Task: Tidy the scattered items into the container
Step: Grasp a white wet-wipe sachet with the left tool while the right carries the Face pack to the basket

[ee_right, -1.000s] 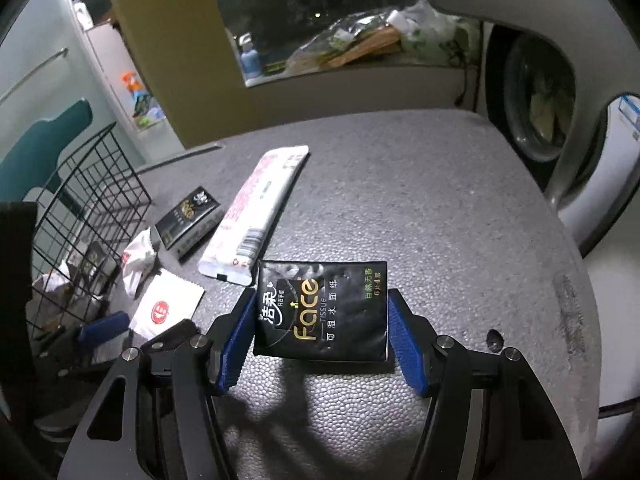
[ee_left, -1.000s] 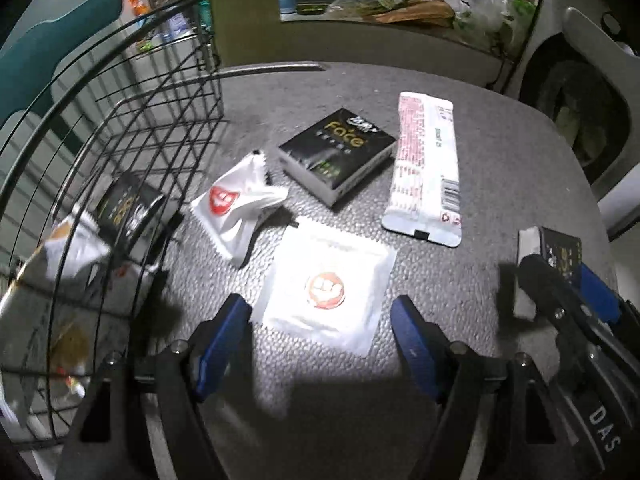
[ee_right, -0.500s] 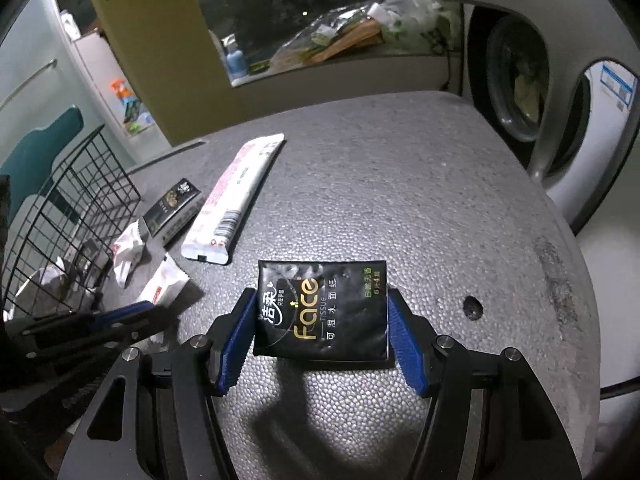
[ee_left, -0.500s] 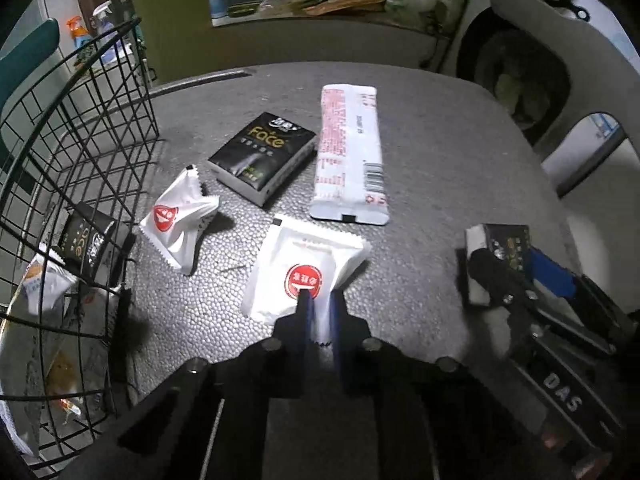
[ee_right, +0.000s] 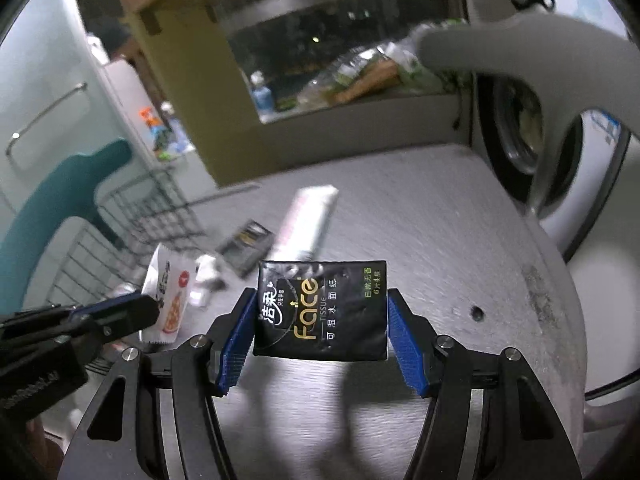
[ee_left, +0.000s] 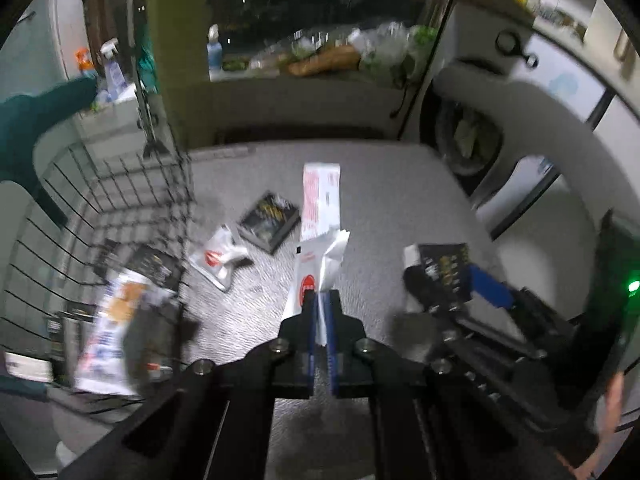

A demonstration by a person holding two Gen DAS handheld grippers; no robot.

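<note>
The wire basket (ee_left: pixel 120 216) stands to the left of the left gripper (ee_left: pixel 319 300) and holds a black tissue pack (ee_left: pixel 154 266), a white packet with orange and blue print (ee_left: pixel 110 320) and further wrappers too blurred to identify. The left gripper is clamped on a white sachet (ee_left: pixel 316 268) bearing a round red logo; the sachet is lifted clear of the table (ee_left: pixel 400 200), with its free end folded above the fingertips. The right gripper (ee_right: pixel 322 320) is closed on a black tissue pack (ee_right: pixel 322 312), gripped by its two short sides and printed with "Face TISSUE" in gold plus Chinese characters. On the table beyond the left gripper lie a crumpled white sachet (ee_left: pixel 218 258) with a red mark, just beside the basket wall, a second black "Face" pack (ee_left: pixel 270 222), and a long white packet (ee_left: pixel 322 200) with red print that is not legible. The table surface is grey and pebbled. Behind it stand a washing machine (ee_right: pixel 532 136), a ledge with a blue-capped bottle (ee_left: pixel 214 50) and bagged goods, and a teal chair back (ee_right: pixel 52 196) at far left.
</note>
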